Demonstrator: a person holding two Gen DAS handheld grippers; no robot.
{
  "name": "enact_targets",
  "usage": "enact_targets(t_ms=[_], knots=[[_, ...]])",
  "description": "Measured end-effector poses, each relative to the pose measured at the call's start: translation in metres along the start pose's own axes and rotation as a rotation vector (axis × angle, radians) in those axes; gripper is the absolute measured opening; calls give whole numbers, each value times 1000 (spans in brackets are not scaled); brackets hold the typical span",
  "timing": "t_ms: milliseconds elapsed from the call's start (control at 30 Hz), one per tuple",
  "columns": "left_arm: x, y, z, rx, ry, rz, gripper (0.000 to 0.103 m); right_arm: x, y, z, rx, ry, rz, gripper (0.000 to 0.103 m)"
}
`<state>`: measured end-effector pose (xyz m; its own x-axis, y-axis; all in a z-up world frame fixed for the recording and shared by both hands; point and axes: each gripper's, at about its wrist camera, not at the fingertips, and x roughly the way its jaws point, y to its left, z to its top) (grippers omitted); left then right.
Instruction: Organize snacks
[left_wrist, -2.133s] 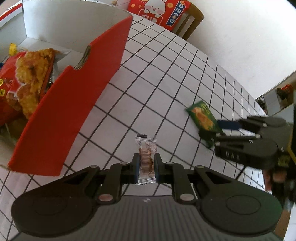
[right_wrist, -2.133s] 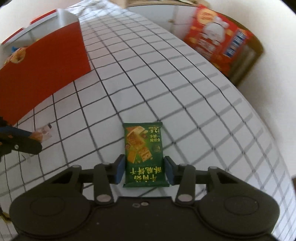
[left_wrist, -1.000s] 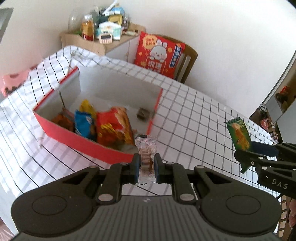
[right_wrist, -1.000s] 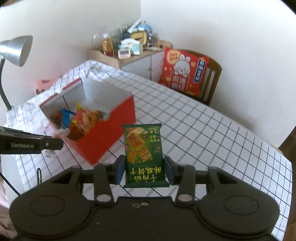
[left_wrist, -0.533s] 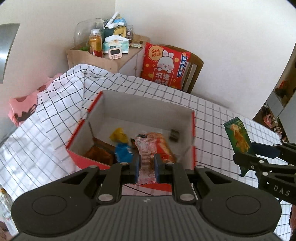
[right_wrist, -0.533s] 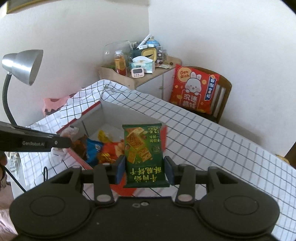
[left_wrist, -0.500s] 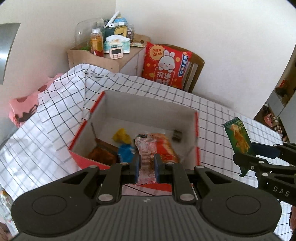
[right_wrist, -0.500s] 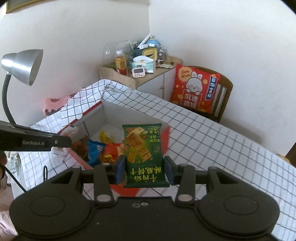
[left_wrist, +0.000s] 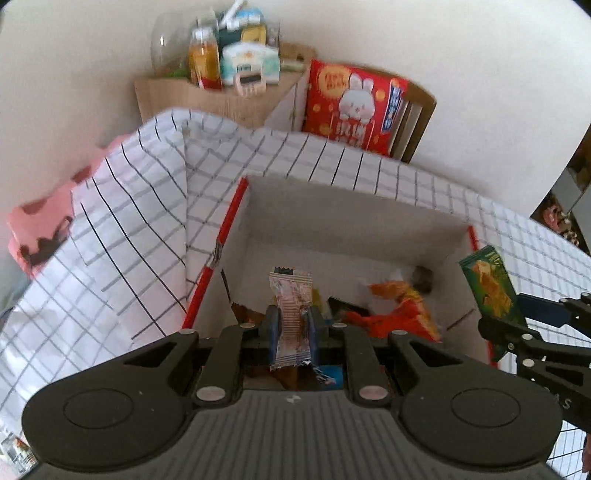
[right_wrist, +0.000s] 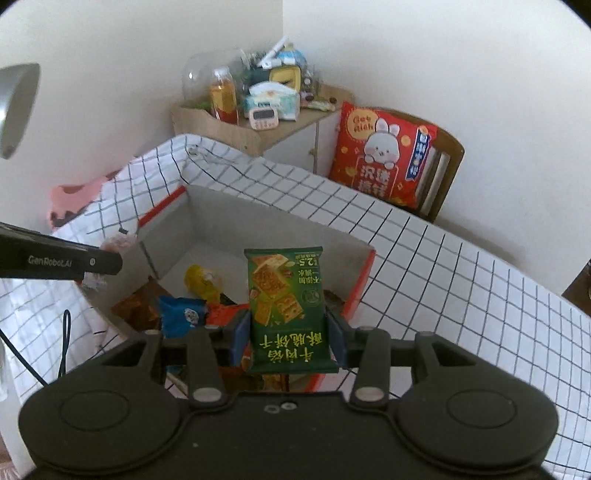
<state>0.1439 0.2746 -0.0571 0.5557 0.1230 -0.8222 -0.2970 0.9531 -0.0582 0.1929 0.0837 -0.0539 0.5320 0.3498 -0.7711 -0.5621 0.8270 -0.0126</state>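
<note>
My left gripper (left_wrist: 291, 328) is shut on a small clear-wrapped brown snack bar (left_wrist: 290, 314) and holds it upright over the open red box (left_wrist: 212, 266). My right gripper (right_wrist: 288, 338) is shut on a green cracker packet (right_wrist: 288, 306) and holds it above the same red box (right_wrist: 360, 284), near its right front corner. The box holds several snack bags, among them an orange-red one (left_wrist: 399, 314), a blue one (right_wrist: 181, 314) and a yellow one (right_wrist: 201, 282). The right gripper with its green packet (left_wrist: 487, 284) shows at the right of the left wrist view. The left gripper (right_wrist: 99, 262) shows at the left of the right wrist view.
The box stands on a table with a white grid cloth (right_wrist: 461, 280). Behind it are a wooden cabinet (right_wrist: 229, 125) crowded with bottles and a clock, and a chair with a red rabbit cushion (right_wrist: 384, 155). A grey lamp head (right_wrist: 14, 107) hangs at the left.
Both grippers have moved forward and lower over the box with their snacks still held. The box now looks closer and fills more of both views.
</note>
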Motion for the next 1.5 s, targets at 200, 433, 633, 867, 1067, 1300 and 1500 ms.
enact_targets(t_ms=[200, 433, 633, 867, 1067, 1300, 1500], knots=[[42, 12, 3, -27, 82, -2, 16, 30, 10, -2, -14, 48, -9, 43], [66, 9, -1, -20, 128, 7, 16, 46, 12, -9, 4, 92, -5, 43], [76, 5, -9, -8, 161, 6, 16, 48, 11, -13, 11, 102, 4, 42], [66, 7, -16, -28, 145, 4, 17, 42, 11, -13, 29, 85, 9, 46], [43, 9, -20, -36, 102, -1, 19, 27, 10, -12, 55, 56, 36, 53], [6, 3, -26, -28, 28, -21, 26, -4, 3, -16, 99, -14, 59, 64], [-26, -7, -33, -5, -43, -23, 27, -34, -4, -19, 122, -77, 82, 70]])
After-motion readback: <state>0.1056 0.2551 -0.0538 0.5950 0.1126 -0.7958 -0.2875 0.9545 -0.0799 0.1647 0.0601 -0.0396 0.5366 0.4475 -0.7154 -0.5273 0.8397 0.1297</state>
